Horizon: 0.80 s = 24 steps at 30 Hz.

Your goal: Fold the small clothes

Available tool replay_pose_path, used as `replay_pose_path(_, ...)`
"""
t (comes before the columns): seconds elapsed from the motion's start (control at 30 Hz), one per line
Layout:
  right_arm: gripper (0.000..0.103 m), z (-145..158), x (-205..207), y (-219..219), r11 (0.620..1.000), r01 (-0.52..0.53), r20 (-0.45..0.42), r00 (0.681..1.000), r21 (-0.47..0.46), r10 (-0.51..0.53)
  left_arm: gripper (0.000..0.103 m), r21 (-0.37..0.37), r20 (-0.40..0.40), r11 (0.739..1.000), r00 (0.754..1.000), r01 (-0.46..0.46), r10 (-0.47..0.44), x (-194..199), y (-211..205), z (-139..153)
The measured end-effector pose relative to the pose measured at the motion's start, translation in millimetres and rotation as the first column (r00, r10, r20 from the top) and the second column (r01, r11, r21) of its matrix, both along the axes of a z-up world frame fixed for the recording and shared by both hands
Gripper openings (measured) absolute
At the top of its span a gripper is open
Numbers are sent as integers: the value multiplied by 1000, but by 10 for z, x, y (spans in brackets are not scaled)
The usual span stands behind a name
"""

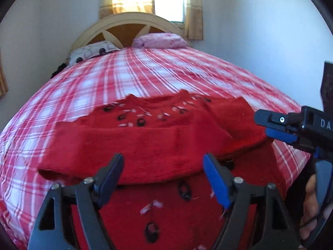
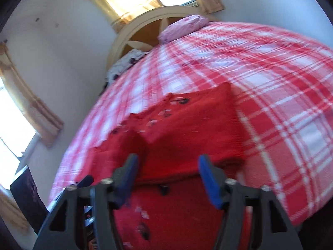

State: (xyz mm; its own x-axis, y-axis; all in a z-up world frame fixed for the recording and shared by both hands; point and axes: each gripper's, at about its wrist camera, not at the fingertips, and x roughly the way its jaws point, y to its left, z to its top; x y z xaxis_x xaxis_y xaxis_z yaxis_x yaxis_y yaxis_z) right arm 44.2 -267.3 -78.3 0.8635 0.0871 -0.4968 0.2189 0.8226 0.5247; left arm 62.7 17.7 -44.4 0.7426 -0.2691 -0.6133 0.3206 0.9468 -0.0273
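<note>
A small red sweater (image 1: 158, 145) with dark and white decorations lies on the plaid bed, both sleeves folded across its chest; its hem hangs toward me. It also shows in the right wrist view (image 2: 187, 137). My left gripper (image 1: 163, 162) is open and empty, just above the lower body of the sweater below the folded sleeves. My right gripper (image 2: 168, 164) is open and empty over the sweater's lower part; from the left wrist view it (image 1: 264, 125) hovers by the sweater's right edge.
The bed (image 1: 145, 73) has a red and white plaid cover. Two pillows (image 1: 160, 40) lie against the arched headboard (image 1: 124, 25) under a curtained window. A dark object (image 2: 27, 195) stands left of the bed.
</note>
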Motion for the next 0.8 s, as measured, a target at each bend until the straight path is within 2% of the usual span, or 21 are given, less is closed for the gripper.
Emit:
replay_pose_path(0.1, 75, 100, 209, 113, 996, -86, 38, 996, 15, 86, 90, -36, 33, 992, 992, -118, 119, -14, 373, 153)
replay_pose_path(0.17, 75, 91, 420, 237, 993, -111, -10, 994, -48, 111, 90, -32, 40, 983, 983, -180, 181, 5, 540, 192)
replay_pose_path(0.23, 75, 9, 573, 333, 989, -102, -60, 994, -108, 96, 90, 1, 52, 972, 970, -236, 236, 0, 676, 187)
replay_pose_path(0.37, 75, -255, 674, 484, 985, -110, -126, 988, -133, 93, 90, 10, 35, 956, 956, -292, 292, 46, 871, 61)
replay_pose_path(0.4, 70, -305, 687, 573, 977, -117, -137, 986, -181, 93, 91, 3, 14, 953, 953, -304, 304, 66, 916, 16)
replay_pose_path(0.47, 38, -312, 709, 743, 940, -119, -171, 983, -321, 66, 90, -2, -13, 945, 945, -327, 327, 92, 957, -46)
replay_pose_path(0.5, 12, -314, 734, 794, 924, -134, -188, 980, -358, 70, 90, -7, -26, 942, 942, -336, 336, 105, 995, -61)
replay_pose_path(0.63, 9, -231, 785, 838, 900, -190, -212, 971, -392, 112, 90, -46, -54, 932, 932, -360, 357, 96, 1113, -57)
replay_pose_path(0.7, 9, -64, 749, 783, 900, -183, -172, 977, -396, 123, 90, -57, -53, 929, 930, -366, 363, 58, 1159, -28)
replay_pose_path(0.8, 9, 317, 656, 665, 866, -155, -99, 987, -474, 122, 91, -46, -37, 925, 926, -378, 377, 70, 1183, -6)
